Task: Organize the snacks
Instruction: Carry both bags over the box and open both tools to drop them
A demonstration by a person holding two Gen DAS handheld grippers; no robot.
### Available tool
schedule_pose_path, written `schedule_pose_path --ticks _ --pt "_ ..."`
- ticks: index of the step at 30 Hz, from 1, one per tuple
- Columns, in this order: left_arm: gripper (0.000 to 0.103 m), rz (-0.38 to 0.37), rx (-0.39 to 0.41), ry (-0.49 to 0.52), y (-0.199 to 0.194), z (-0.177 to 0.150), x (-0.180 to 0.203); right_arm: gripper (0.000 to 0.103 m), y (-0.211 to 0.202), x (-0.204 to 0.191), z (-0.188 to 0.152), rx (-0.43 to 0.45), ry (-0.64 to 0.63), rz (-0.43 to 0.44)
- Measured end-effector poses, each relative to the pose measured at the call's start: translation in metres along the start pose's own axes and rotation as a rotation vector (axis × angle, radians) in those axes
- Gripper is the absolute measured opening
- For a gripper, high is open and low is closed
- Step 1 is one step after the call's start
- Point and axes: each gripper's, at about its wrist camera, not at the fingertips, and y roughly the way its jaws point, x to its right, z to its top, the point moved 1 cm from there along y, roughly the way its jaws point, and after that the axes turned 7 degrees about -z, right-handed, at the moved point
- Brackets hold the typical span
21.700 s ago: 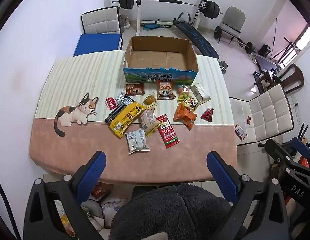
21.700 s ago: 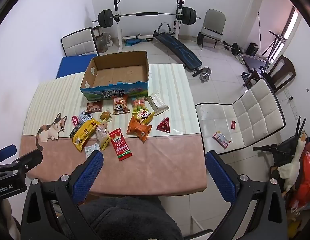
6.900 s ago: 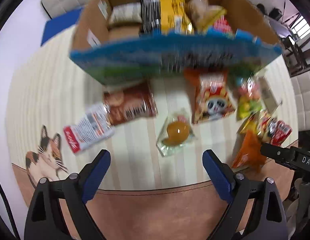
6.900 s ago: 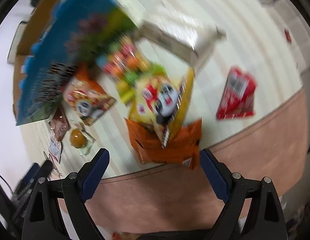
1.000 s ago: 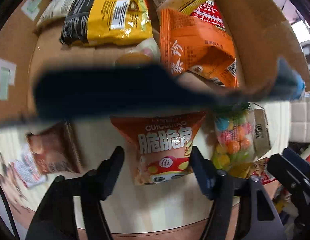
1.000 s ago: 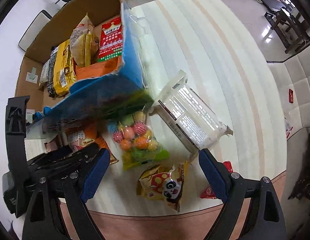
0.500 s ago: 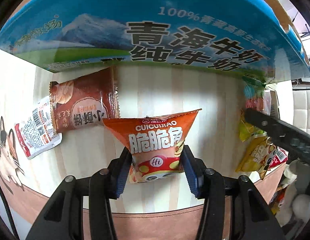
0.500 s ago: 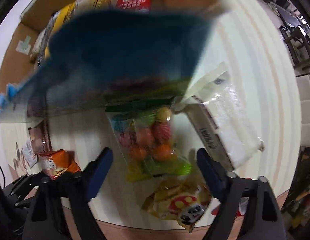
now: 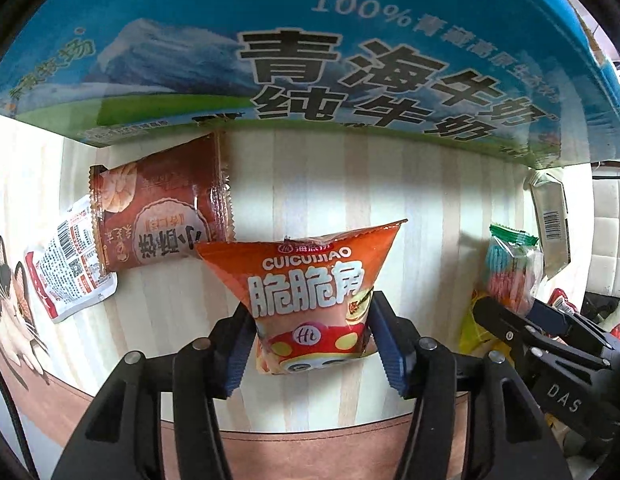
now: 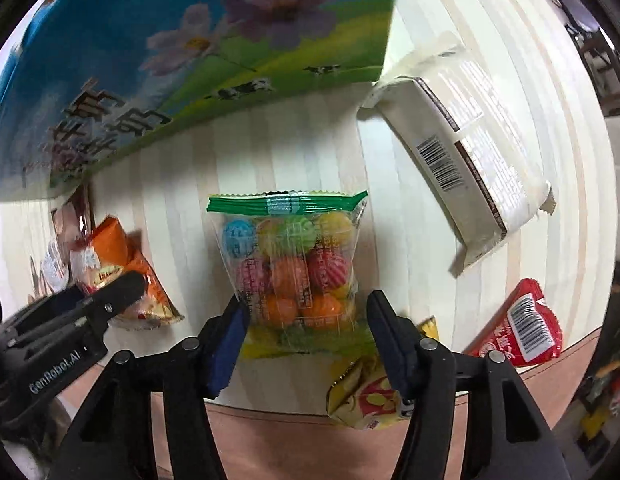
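Down at 6 o'clock my left gripper [image 9: 310, 344] clenched the orange chip bag [image 9: 310, 296], right gripper [image 10: 304, 336] closing around the candy bag [image 10: 294, 264], several snacks left outside the box [image 9: 270, 40].

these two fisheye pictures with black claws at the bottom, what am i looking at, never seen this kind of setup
Each picture comes from a camera on a handheld two-finger gripper; a person holds one in each hand, sorting snacks into the blue cardboard box.

The left wrist view shows the left gripper pinching an orange snack bag. A brown packet and a white sachet lie on the striped tablecloth.

The right wrist view shows the right gripper, whose jaws have just been closing around a clear bag of coloured candy balls; whether the pads press it yet I cannot tell. A white packet, a red packet and a yellow packet lie nearby.
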Motion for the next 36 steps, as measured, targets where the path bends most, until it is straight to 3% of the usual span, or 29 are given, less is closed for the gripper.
schedule_pose_path --ticks 7,9,12,19,28,32,36 --pt "0.052 0.004 0.012 -0.005 0.021 0.003 0.005 0.065 0.004 -0.015 0.002 0.016 -0.016 -0.046" --pt "0.05 0.007 0.017 -0.004 0.021 0.001 0.008 0.06 0.004 -0.021 -0.001 0.037 -0.023 -0.063" --pt "0.046 0.014 0.031 -0.005 0.013 -0.007 0.012 0.055 0.007 -0.042 -0.013 0.059 -0.029 -0.06" --pt "0.043 0.002 0.053 0.011 0.0 -0.03 0.021 0.052 -0.005 -0.05 -0.038 0.071 -0.034 -0.003" --pt "0.043 -0.071 0.175 0.055 -0.087 -0.055 0.035 0.052 -0.084 -0.069 -0.065 0.175 -0.074 0.134" --pt "0.043 -0.104 0.237 0.071 -0.139 -0.041 0.036 0.052 -0.131 -0.081 -0.059 0.234 -0.085 0.222" --pt "0.043 -0.105 0.244 0.079 -0.173 -0.008 0.025 0.052 -0.168 -0.094 -0.026 0.28 -0.088 0.305"
